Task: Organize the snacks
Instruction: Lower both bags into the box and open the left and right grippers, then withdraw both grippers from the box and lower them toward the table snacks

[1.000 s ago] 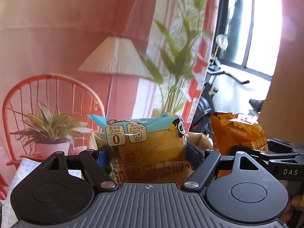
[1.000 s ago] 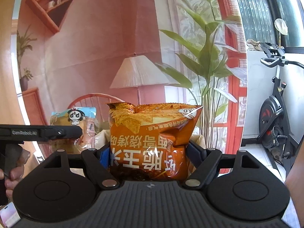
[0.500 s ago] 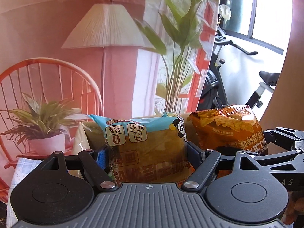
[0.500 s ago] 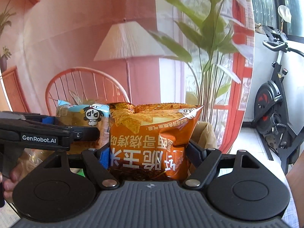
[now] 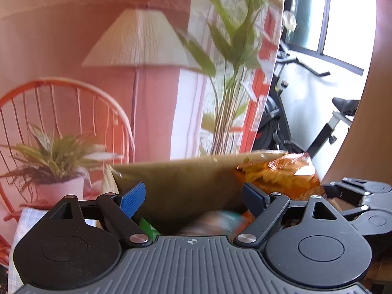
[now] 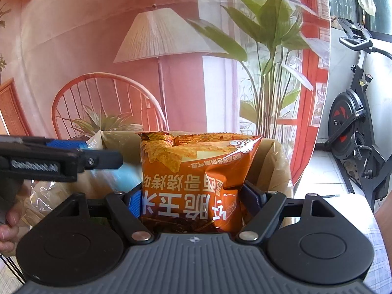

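Right gripper [image 6: 196, 201] is clamped on an orange snack bag [image 6: 196, 178], its blue pads pressed into both sides of the bag's lower half, so the bag stands upright between the jaws with its printing upside down and its crimped edge on top. Left gripper [image 5: 193, 196] has its jaws opening, wide apart, with nothing pressed between the blue pads; a blurred, teal-tinted packet [image 5: 215, 223] shows low between them (too smeared to say whether it touches either finger).

Biggest behind all this is a printed backdrop [image 6: 98, 49] in pink tones, showing a lamp, an orange chair, a potted plant and tall green leaves. An exercise bike [image 6: 355, 134] stands off to the right of it, by the window.

Next in size is the brown box [image 5: 186, 181], lined with a clear plastic film, directly ahead of both grippers. In the right wrist view the orange bag is held in front of the box's opening, with the box's far wall rising behind it. In the left wrist view that same orange bag [image 5: 281, 176] sits at the box's right end, just beside the right-hand finger.

A hand [image 6: 9, 220] grips the left tool's handle at the left edge of the right wrist view. A scrap of green wrapper [image 5: 147, 227] peeks out beneath the left gripper's left finger.
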`<state>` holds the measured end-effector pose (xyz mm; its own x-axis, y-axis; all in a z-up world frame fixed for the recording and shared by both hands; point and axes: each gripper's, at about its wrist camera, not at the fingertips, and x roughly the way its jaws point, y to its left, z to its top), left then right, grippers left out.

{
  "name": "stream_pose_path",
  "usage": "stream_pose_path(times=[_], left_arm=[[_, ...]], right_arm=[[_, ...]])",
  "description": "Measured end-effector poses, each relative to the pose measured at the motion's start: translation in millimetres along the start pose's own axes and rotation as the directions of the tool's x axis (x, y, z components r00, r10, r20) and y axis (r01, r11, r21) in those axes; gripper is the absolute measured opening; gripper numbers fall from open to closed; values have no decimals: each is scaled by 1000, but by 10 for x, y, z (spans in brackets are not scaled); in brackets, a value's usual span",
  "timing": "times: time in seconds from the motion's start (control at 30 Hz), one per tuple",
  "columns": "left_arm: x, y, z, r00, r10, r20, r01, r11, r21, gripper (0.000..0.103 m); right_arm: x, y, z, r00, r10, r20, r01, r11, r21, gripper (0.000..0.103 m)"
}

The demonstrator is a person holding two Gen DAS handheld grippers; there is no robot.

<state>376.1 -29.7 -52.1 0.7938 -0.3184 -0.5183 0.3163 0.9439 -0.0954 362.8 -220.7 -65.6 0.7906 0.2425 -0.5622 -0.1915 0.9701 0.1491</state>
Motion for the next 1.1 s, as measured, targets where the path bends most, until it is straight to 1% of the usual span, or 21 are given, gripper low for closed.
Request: stream_pose_path(times=[0.17, 0.23, 0.27, 0.3, 0.37, 0.43, 0.5, 0.63, 0.77, 0.87, 1.1], left_arm=[[-100, 65, 29, 999, 39, 24, -39, 999, -29, 88], [-136, 101, 31, 998, 53, 25, -53, 998, -34, 88], [-151, 116, 30, 998, 58, 21, -58, 998, -35, 88], [-168, 132, 30, 998, 63, 19, -62, 997, -35, 88], [-218, 151, 29, 997, 72, 20, -71, 997, -37, 88], [-276, 163, 29, 997, 74, 24, -73, 997, -39, 88], [-327, 159, 31, 997, 78, 27, -77, 996, -35, 88], [-458, 113, 22, 996, 78, 36, -77, 997, -28, 88], [-606, 48, -15, 996, 72, 45, -72, 997, -15, 88], [-731, 25, -62, 996, 65, 55, -64, 998, -12, 88], [-1004, 12, -248, 996, 62, 61, -62, 998, -5, 88]], right_arm=[[81, 75, 32, 1000, 19, -12, -19, 1000, 4, 80], [126, 120, 43, 999, 43, -19, -43, 999, 5, 80], [150, 136, 44, 999, 51, -19, -51, 999, 9, 82], [170, 149, 41, 999, 51, -17, -50, 999, 17, 82], [214, 150, 40, 998, 56, -31, -55, 998, 37, 91], [204, 137, 37, 998, 58, -34, -56, 997, 50, 95], [146, 121, 33, 998, 51, -25, -49, 997, 56, 98], [-33, 72, 20, 999, 45, -7, -45, 997, 65, 98], [-231, 58, -35, 999, 36, 6, -36, 999, 38, 98], [-371, 59, -88, 1000, 25, 13, -25, 1000, 18, 98], [-737, 43, -231, 999, 8, 51, -9, 1000, 20, 98]])
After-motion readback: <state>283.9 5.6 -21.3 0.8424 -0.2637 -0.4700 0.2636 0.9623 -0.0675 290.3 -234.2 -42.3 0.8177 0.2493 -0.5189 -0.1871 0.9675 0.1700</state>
